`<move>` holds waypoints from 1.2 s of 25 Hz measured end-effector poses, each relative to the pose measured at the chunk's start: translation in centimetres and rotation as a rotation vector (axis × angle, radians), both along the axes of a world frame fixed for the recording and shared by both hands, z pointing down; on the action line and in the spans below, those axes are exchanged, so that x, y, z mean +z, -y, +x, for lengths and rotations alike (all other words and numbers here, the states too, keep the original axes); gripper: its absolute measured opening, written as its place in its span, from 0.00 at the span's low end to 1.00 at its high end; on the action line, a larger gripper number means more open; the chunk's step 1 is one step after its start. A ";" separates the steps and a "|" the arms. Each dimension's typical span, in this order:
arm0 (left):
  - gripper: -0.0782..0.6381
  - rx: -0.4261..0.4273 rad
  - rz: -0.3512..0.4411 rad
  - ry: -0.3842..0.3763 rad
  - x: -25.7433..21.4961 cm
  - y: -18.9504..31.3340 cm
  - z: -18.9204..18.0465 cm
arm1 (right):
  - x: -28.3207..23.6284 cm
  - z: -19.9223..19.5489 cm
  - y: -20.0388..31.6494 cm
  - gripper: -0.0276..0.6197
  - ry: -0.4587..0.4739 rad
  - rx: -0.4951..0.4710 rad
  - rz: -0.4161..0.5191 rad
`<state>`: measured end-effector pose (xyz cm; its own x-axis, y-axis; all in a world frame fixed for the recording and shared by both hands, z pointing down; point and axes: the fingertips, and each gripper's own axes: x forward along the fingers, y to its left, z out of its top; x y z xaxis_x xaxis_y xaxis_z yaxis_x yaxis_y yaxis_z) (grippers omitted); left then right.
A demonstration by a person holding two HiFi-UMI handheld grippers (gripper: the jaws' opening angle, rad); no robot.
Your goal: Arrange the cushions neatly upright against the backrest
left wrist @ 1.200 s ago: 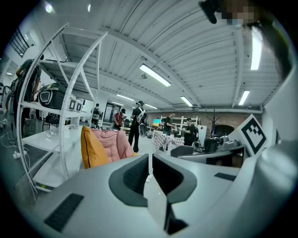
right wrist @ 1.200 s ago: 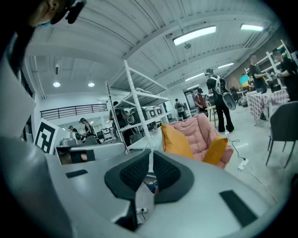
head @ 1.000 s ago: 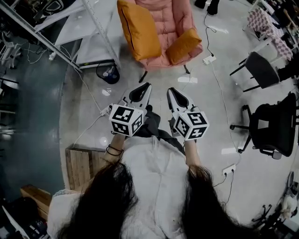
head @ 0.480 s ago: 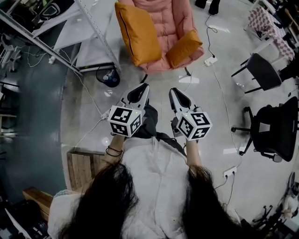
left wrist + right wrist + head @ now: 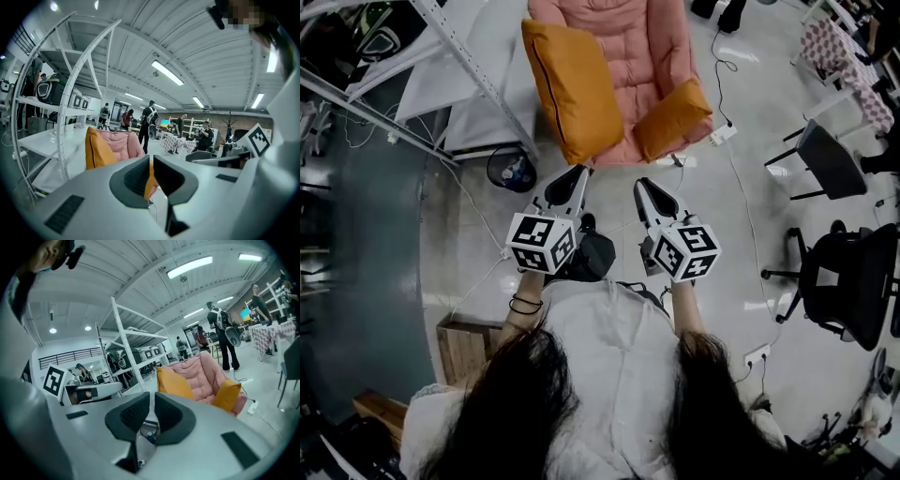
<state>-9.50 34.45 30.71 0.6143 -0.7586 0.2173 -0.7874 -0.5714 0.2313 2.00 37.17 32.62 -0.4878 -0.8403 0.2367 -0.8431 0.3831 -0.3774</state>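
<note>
A pink padded chair (image 5: 623, 56) stands ahead of me with two orange cushions on it. The large cushion (image 5: 569, 84) leans on the chair's left side. The small cushion (image 5: 672, 106) rests at the right front of the seat. Both show in the right gripper view as the large cushion (image 5: 174, 382) and the small cushion (image 5: 227, 394). My left gripper (image 5: 579, 175) and right gripper (image 5: 643, 187) are held side by side in front of my body, short of the chair. Both are shut with nothing between their jaws. In the left gripper view the large cushion (image 5: 96, 152) stands past the left gripper (image 5: 152, 164).
A white metal shelving rack (image 5: 478, 56) stands left of the chair, with a dark bin (image 5: 508, 170) at its foot. Cables and a power strip (image 5: 720, 134) lie on the floor at right. Black office chairs (image 5: 839, 281) stand at far right. A wooden crate (image 5: 465, 342) sits at my left.
The chair and cushions have drawn a little closer and shifted up in the head view as I step forward. Both grippers stay shut and level.
</note>
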 end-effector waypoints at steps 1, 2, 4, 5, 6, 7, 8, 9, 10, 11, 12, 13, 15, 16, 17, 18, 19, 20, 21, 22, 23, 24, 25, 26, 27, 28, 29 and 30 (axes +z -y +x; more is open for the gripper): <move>0.16 -0.001 -0.004 -0.004 0.1 1.3 -0.2 | 0.1 -0.2 1.2 0.12 0.001 -0.001 -0.010; 0.16 -0.001 -0.011 -0.012 0.2 2.6 -0.4 | 0.3 -0.4 2.4 0.12 0.000 -0.001 -0.021; 0.16 0.000 -0.026 -0.025 0.3 5.3 -0.8 | 0.6 -0.9 4.6 0.12 -0.007 -0.003 -0.039; 0.16 0.001 -0.033 -0.028 0.4 6.5 -1.1 | 0.7 -1.1 5.7 0.12 -0.012 -0.003 -0.047; 0.16 0.002 -0.037 -0.030 0.5 7.8 -1.3 | 0.8 -1.3 6.7 0.12 -0.018 -0.003 -0.056; 0.16 0.003 -0.039 -0.031 0.5 9.0 -1.4 | 0.9 -1.4 7.7 0.12 -0.024 -0.003 -0.064; 0.16 0.005 -0.041 -0.030 0.5 10.1 -1.6 | 1.0 -1.5 8.7 0.12 -0.030 -0.002 -0.071; 0.16 0.006 -0.042 -0.029 0.5 11.2 -1.9 | 1.1 -1.7 9.7 0.12 -0.035 -0.001 -0.077; 0.16 0.008 -0.045 -0.029 0.6 12.3 -2.1 | 1.1 -1.9 10.8 0.12 -0.040 0.001 -0.082; 0.16 0.012 -0.050 -0.030 0.7 13.5 -2.4 | 1.2 -2.1 11.9 0.12 -0.043 0.003 -0.087; 0.16 0.018 -0.056 -0.031 0.9 14.6 -2.6 | 1.3 -2.4 13.0 0.12 -0.046 0.006 -0.092; 0.16 0.025 -0.063 -0.032 1.0 15.7 -2.9 | 1.4 -2.6 14.0 0.12 -0.047 0.008 -0.097; 0.16 0.030 -0.075 -0.030 1.4 17.8 -3.4 | 1.8 -3.1 16.0 0.12 -0.044 0.013 -0.110; 0.16 0.030 -0.079 -0.026 1.7 18.8 -3.7 | 2.0 -3.4 16.9 0.12 -0.042 0.015 -0.117; 0.16 0.031 -0.083 -0.020 1.9 19.7 -4.0 | 2.3 -3.6 17.8 0.12 -0.039 0.018 -0.124; 0.16 0.034 -0.087 -0.013 2.2 20.5 -4.3 | 2.5 -3.8 18.6 0.12 -0.036 0.022 -0.129; 0.16 0.040 -0.090 -0.007 2.4 21.3 -4.6 | 2.6 -3.9 19.4 0.12 -0.032 0.029 -0.132; 0.16 0.047 -0.092 -0.002 2.5 22.0 -4.8 | 2.7 -4.0 20.2 0.12 -0.029 0.037 -0.133; 0.16 0.053 -0.094 0.002 2.6 22.7 -5.0 | 2.8 -4.0 21.0 0.12 -0.026 0.045 -0.132; 0.16 0.055 -0.094 0.004 2.7 23.3 -5.3 | 2.8 -4.1 21.7 0.12 -0.022 0.052 -0.131; 0.16 0.055 -0.094 0.003 2.9 23.9 -5.6 | 2.8 -4.1 22.3 0.12 -0.019 0.057 -0.131; 0.16 0.052 -0.094 0.001 3.0 24.4 -5.8 | 2.9 -4.2 22.7 0.12 -0.018 0.060 -0.131; 0.17 0.046 -0.092 -0.002 3.1 24.8 -6.1 | 2.9 -4.3 22.9 0.12 -0.018 0.062 -0.132; 0.17 0.037 -0.093 -0.005 3.3 25.2 -6.4 | 3.0 -4.3 23.1 0.12 -0.019 0.063 -0.132; 0.17 0.027 -0.096 -0.006 3.5 25.4 -6.6 | 3.1 -4.3 23.2 0.12 -0.021 0.063 -0.134; 0.17 0.017 -0.101 -0.007 3.7 25.6 -6.8 | 3.1 -4.2 23.4 0.12 -0.022 0.062 -0.134; 0.17 0.007 -0.107 -0.007 3.9 25.7 -7.0 | 3.2 -4.2 23.6 0.12 -0.024 0.060 -0.135; 0.18 -0.001 -0.115 -0.007 4.2 25.8 -7.1 | 3.4 -4.0 23.9 0.12 -0.027 0.058 -0.135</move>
<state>-16.59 8.67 34.91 0.6155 -0.7293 0.2987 -0.7860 -0.5404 0.3003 -2.05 13.32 35.98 -0.4314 -0.8265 0.3618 -0.8728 0.2808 -0.3992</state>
